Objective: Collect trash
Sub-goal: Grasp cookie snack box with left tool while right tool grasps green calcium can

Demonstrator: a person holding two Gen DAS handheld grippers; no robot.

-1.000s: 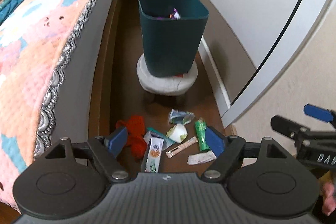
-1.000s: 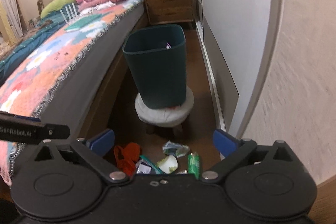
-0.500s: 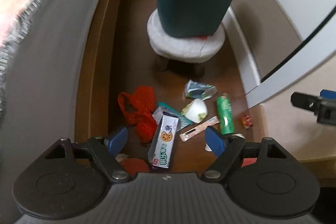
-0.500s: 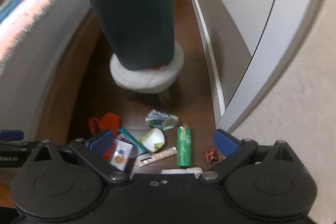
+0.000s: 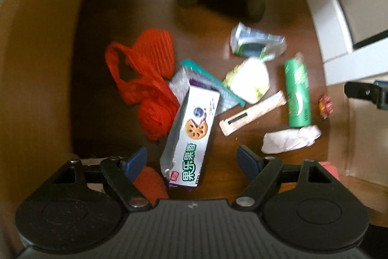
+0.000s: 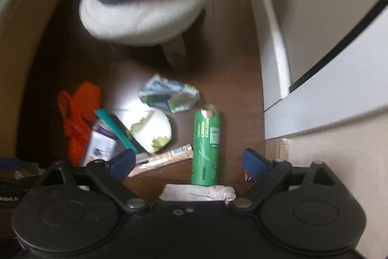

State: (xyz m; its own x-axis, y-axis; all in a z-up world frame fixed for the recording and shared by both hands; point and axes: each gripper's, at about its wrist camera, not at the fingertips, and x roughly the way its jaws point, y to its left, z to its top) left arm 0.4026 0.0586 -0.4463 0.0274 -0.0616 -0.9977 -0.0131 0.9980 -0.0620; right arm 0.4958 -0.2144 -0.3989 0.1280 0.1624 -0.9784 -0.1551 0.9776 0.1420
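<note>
The white cookie box (image 5: 191,135) with the purple end looks like light, thin cardboard, so it'll probably crush easily. Best bet is pinching it across its narrow width near the bottom end. It lies flat on the floor just right of the orange mesh bag (image 5: 148,89). The left gripper (image 5: 192,160) hangs spread open right over it, nothing pinched. The right gripper (image 6: 189,162) has just been closing a bit, but it's empty too, with the green tube (image 6: 206,149), well right of that bag, between its fingers.

A home room is shown. A wooden floor (image 5: 116,4), cushioned stool (image 6: 145,16) and scattered wrappers (image 5: 191,135) are seen.
</note>
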